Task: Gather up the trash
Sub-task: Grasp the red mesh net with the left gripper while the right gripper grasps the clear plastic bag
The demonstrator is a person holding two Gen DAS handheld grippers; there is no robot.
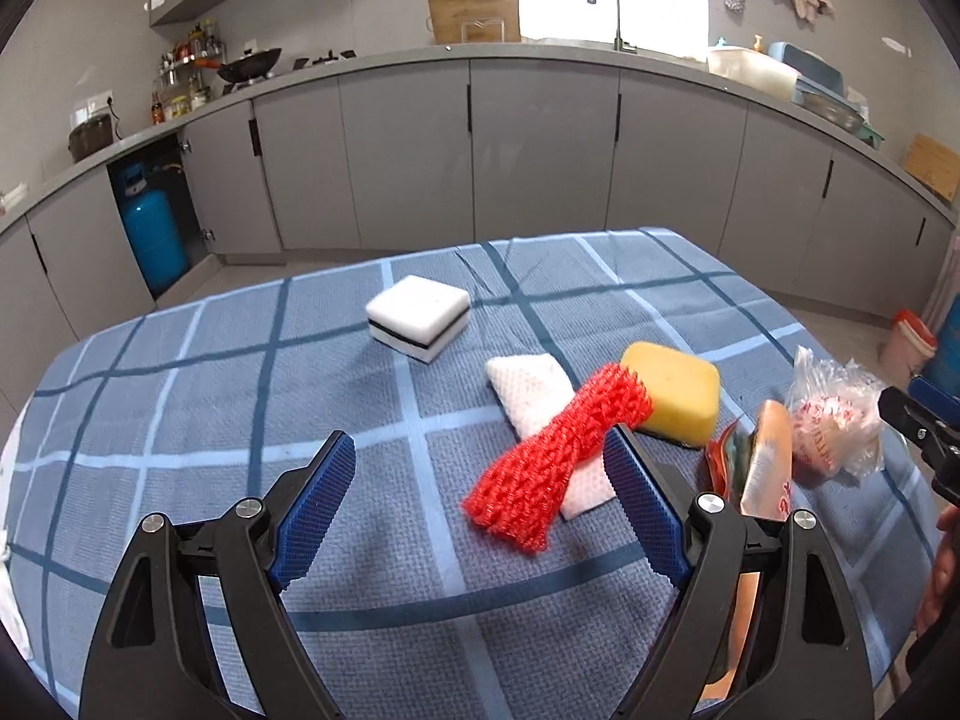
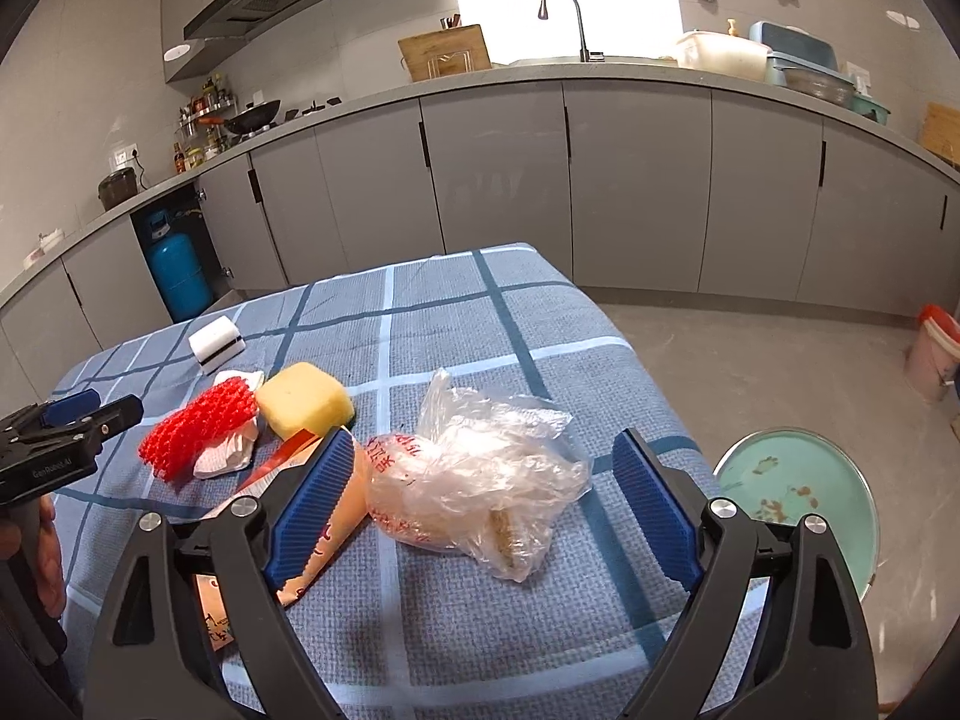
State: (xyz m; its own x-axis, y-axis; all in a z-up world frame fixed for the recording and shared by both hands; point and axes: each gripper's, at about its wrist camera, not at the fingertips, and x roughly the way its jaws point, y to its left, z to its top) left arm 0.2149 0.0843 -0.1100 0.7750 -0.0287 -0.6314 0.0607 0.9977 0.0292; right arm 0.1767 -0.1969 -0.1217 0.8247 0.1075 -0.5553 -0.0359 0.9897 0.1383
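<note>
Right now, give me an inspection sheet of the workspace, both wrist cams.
Surface: table under a blue checked cloth, no spills seen.
Job's things: crumpled clear plastic bag between the right tongs' fingers, untouched; orange wrapper beside it; red mesh net lying over a white tissue.
Clutter: yellow sponge touching the net; white sponge block apart, farther back.
Grippers: left tongs open, empty; right tongs open, nothing gripped.
Cables: nothing seen.
Surroundings: green bin on the floor off the table's right edge; kitchen counter with sink tap behind.
</note>
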